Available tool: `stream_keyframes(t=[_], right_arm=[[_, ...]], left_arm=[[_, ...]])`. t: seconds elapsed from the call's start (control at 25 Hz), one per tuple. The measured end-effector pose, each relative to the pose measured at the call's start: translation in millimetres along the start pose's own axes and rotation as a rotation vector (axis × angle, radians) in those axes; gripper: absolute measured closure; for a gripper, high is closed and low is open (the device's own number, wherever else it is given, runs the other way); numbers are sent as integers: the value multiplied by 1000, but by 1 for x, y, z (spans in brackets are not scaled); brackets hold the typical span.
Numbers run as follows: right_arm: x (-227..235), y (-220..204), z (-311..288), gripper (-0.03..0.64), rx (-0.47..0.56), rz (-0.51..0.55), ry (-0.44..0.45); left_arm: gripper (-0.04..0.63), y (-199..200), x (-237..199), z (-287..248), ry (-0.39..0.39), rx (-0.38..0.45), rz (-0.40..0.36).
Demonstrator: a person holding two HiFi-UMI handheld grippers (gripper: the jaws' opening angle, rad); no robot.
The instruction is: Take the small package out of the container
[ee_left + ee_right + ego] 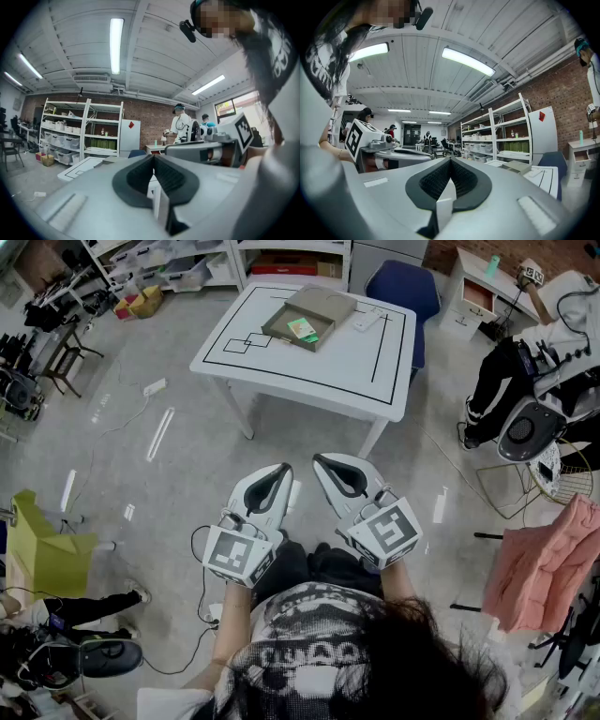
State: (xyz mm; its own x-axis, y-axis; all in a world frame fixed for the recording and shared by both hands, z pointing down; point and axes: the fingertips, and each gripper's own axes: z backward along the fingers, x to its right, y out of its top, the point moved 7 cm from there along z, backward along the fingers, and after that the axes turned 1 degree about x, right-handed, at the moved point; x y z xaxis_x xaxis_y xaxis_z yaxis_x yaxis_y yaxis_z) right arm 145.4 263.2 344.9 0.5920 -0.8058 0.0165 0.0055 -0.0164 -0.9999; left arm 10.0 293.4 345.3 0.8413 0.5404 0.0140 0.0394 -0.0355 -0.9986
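Table (pixel 309 367): white, black line pattern.
Container (pixel 323 304): khaki brown.
Small package (pixel 302 330): green with a white patch.
Left gripper (pixel 284 468), right gripper (pixel 319 460): pale grey shells, black pads, black-and-white square markers.
Chair (pixel 403 287): dark blue.
Garment (pixel 544 563): salmon pink.

white table (pixel 330 369) bears cardboard box (pixel 323 304)

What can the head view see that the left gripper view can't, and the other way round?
Only the head view looks down into the open box, where a green package lies. Only the left gripper view shows the ceiling and its strip lights. Both show the white table, the blue chair and the right hand-held gripper.
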Motion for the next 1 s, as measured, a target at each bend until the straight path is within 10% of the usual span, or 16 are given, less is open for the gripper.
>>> stream_keyframes(t=[1.0], right_arm=[[36, -17, -35, 627, -39, -89, 17]], left_arm=[[595, -11, -34, -40, -3, -39, 43]])
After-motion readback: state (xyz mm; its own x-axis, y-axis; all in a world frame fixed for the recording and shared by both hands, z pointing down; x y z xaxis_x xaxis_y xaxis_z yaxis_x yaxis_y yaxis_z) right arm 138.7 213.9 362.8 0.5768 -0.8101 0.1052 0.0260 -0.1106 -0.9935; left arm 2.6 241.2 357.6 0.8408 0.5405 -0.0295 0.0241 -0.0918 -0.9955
